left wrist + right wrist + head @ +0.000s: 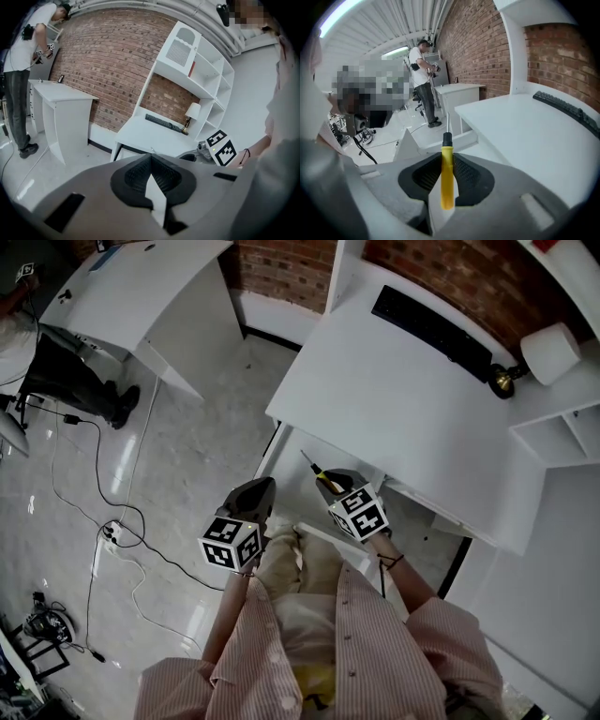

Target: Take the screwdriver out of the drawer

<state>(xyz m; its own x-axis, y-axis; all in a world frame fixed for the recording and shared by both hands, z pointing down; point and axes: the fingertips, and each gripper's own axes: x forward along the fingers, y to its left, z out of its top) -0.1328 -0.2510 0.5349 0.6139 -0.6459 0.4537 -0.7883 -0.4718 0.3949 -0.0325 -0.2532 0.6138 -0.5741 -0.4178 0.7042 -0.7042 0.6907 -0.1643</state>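
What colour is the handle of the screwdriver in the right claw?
The screwdriver handle is yellow with a black collar; best seen in the right gripper view.

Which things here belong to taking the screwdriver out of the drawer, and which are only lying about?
Job: screwdriver, clamped in the right tool; open drawer under the desk.
Lying about: keyboard and lamp on the desk; cables on the floor.

In the head view, the right gripper (326, 482) is covering most of the handle of the screwdriver (310, 465), leaving mainly the shaft showing. The desk (403, 399) is hiding much of the drawer (292, 474). At upper left, the frame edge is cutting off a standing person (66, 371).
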